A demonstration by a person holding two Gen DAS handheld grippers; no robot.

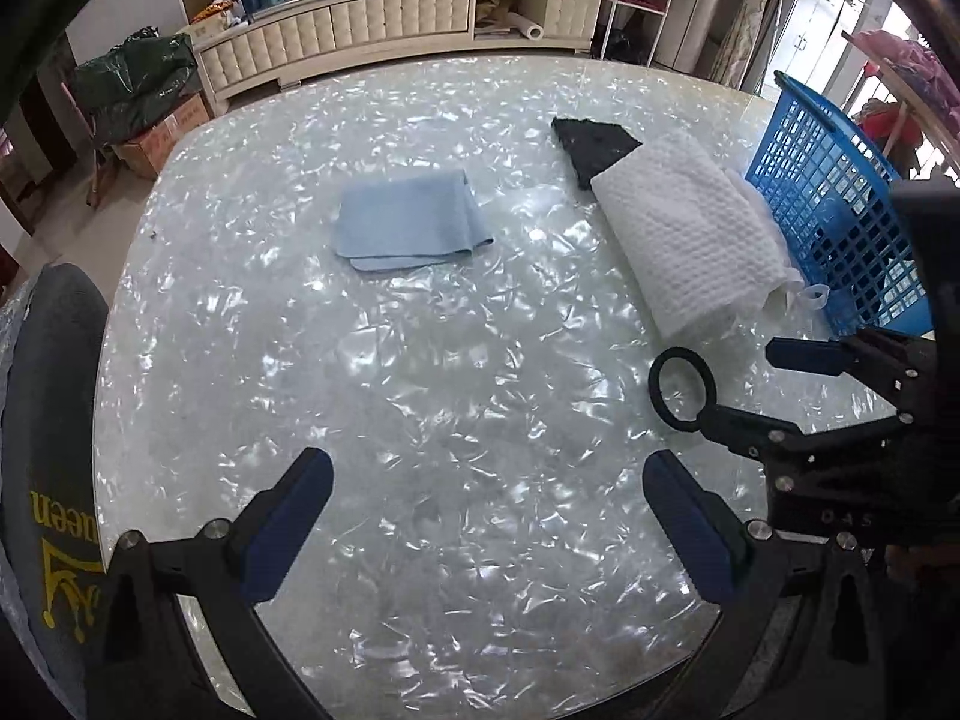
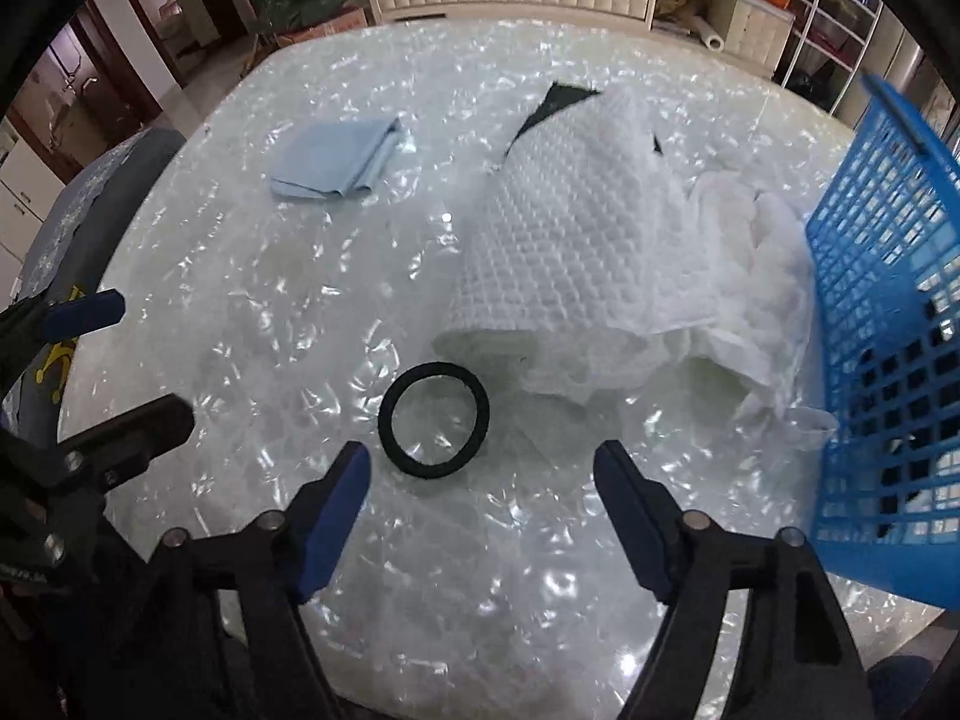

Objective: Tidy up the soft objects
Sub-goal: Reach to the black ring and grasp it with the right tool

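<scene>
A folded light-blue cloth [image 1: 408,222] [image 2: 336,165] lies on the table's far middle. A white waffle towel [image 1: 684,234] [image 2: 576,246] lies on a black cloth [image 1: 591,147] [image 2: 555,102], next to a blue basket [image 1: 840,204] [image 2: 888,330] at the right. A black hair band [image 1: 683,390] [image 2: 433,420] lies flat in front of the towel. My left gripper [image 1: 489,516] is open and empty over bare table. My right gripper [image 2: 480,492] [image 1: 744,384] is open and empty just short of the band.
The table [image 1: 420,390] has a shiny pearl-white top. A grey chair back [image 1: 54,420] stands at its left edge. A white cabinet [image 1: 396,18] with clutter runs along the far wall. Something dark lies inside the basket.
</scene>
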